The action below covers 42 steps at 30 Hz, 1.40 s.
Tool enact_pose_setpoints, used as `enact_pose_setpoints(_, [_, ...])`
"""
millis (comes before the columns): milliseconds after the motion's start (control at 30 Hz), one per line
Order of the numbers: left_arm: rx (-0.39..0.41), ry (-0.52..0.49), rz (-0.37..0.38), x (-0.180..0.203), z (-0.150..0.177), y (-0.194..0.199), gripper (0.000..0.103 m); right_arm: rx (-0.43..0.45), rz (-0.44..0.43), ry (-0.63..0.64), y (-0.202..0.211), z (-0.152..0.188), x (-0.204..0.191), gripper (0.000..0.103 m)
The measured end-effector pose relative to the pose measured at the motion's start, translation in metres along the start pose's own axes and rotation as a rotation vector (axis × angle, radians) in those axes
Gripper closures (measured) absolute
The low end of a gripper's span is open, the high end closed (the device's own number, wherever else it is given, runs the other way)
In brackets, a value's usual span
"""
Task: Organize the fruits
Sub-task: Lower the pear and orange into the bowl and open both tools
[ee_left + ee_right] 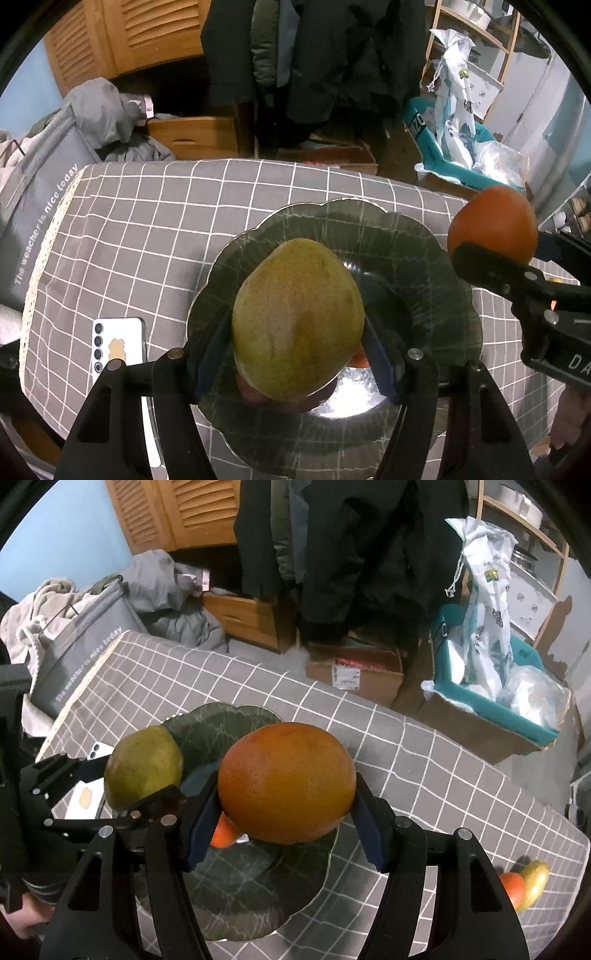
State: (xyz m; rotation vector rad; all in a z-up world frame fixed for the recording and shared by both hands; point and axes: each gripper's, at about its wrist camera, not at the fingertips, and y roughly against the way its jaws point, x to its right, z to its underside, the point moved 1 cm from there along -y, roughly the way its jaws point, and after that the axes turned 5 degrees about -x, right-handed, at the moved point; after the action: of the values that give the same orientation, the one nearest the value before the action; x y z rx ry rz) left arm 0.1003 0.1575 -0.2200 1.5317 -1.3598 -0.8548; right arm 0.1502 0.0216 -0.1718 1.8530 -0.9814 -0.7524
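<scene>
Both grippers clamped: left gripper [298, 345] on green mango [297, 321], right gripper [284, 812] on orange mango [286, 781], over glass plate [236, 897]. Likely heavy, smooth-skinned, bruisable; grip across the widest middle.

Two black plastic grippers, left gripper [297, 363] and right gripper [286, 819], alike in build. Angular black arms with long slotted cut-outs, round silver screws at each pivot. Blue pads [380, 363] lining the insides of the jaws. White lettering "DA" on the right one's body. Striped dark sleeve [38, 888] at lower left.
</scene>
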Motion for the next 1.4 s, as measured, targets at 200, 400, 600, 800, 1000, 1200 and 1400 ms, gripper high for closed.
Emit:
enact_pose_setpoints(200, [-0.039,0.008,0.001,-0.001,0.0,-0.01,0.033,-0.01,-0.015,-0.011,-0.006,0.0,0.002,0.037])
enact_pose_setpoints(400, [-0.017,0.009,0.011,-0.003,-0.001,-0.007,0.036,-0.026,-0.033,-0.025,-0.015,0.001,0.005,0.037])
enact_pose_setpoints(600, [-0.031,0.008,-0.002,-0.003,0.001,-0.006,0.036,-0.04,-0.05,-0.034,-0.021,0.001,0.006,0.037])
enact_pose_setpoints(800, [-0.047,0.053,-0.016,-0.016,0.009,-0.003,0.034,-0.066,-0.074,-0.039,-0.031,0.001,0.005,0.037])
enact_pose_setpoints(1000, [-0.047,0.087,-0.035,-0.027,0.012,0.001,0.032,-0.101,-0.071,-0.012,-0.044,0.002,-0.003,0.036])
enact_pose_setpoints(1200, [-0.047,0.117,-0.035,-0.037,0.013,0.004,0.029,-0.136,-0.067,0.0,-0.054,0.002,-0.008,0.034])
enact_pose_setpoints(1400, [-0.049,0.135,-0.016,-0.04,0.015,0.006,0.029,-0.162,-0.06,-0.01,-0.063,0.006,-0.007,0.034])
